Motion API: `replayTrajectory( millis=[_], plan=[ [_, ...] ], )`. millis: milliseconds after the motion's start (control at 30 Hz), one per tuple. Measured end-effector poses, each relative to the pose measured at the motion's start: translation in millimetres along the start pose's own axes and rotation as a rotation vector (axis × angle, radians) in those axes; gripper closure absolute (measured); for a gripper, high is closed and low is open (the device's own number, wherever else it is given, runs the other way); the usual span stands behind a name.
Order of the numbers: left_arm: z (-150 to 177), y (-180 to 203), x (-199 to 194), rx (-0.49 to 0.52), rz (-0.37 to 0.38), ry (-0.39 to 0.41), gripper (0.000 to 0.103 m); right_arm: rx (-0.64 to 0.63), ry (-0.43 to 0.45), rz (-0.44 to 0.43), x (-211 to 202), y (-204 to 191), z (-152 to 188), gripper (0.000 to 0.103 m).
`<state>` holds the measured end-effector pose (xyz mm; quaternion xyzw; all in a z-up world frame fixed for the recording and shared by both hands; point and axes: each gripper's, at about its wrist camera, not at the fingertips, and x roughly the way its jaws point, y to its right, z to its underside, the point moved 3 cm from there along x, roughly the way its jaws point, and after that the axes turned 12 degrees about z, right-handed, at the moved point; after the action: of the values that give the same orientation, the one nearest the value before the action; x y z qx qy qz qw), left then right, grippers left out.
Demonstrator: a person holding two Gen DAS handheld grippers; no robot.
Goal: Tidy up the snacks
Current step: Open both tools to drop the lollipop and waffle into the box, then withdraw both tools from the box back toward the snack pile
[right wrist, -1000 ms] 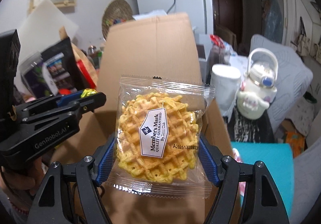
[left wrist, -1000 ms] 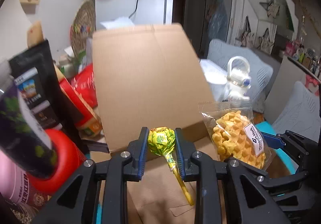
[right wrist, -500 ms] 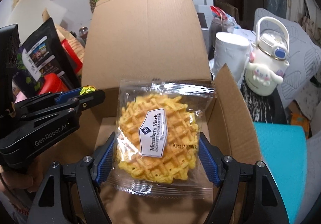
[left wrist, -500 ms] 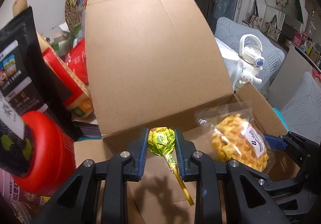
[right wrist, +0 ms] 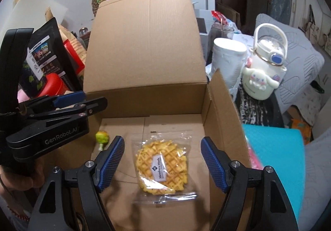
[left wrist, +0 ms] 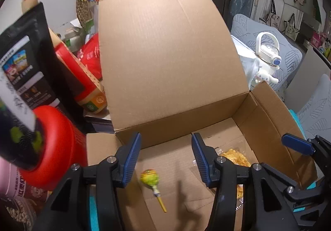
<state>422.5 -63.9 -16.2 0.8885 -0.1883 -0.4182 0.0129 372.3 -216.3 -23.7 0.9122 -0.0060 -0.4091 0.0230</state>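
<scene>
**Both snacks lie loose in the box**

The left gripper (left wrist: 166, 155) has its jaws opening, nothing between them; the lollipop (left wrist: 150, 177) lies on the floor of the cardboard box (left wrist: 171, 61) just below them, slightly blurred. The right gripper (right wrist: 162, 161) stands with jaws apart, and the wrapped waffle (right wrist: 162, 166) lies flat beneath, untouched. In the left view, a finger hides much of the waffle. Left of the box crowd snack bags (left wrist: 24, 77) and a red tub (left wrist: 55, 144); right, a white bottle (right wrist: 262, 69).
</scene>
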Motion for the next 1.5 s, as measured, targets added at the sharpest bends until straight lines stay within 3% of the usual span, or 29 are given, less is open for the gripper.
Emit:
replayTrajectory(
  millis=[400, 900, 1033, 1500],
  plan=[
    [-6.2, 19.6, -61.0, 0.038, -0.005, 0.081, 0.053, 0.000, 0.093, 0.019, -58.9, 0.6, -5.5, 0.026],
    [8.7, 48.3, -165.3, 0.090, -0.018, 0.225, 0.053, -0.005, 0.274, 0.055, -165.9, -7.9, 6.3, 0.026],
    [20.0, 52.8, -190.9, 0.098, -0.022, 0.268, 0.031, -0.001, 0.310, 0.062, -191.4, -11.3, 18.4, 0.021],
    [78.8, 59.8, -248.2, 0.118, -0.010, 0.331, 0.022, 0.005, 0.342, 0.078, -237.8, -31.6, 72.3, 0.013]
  ],
)
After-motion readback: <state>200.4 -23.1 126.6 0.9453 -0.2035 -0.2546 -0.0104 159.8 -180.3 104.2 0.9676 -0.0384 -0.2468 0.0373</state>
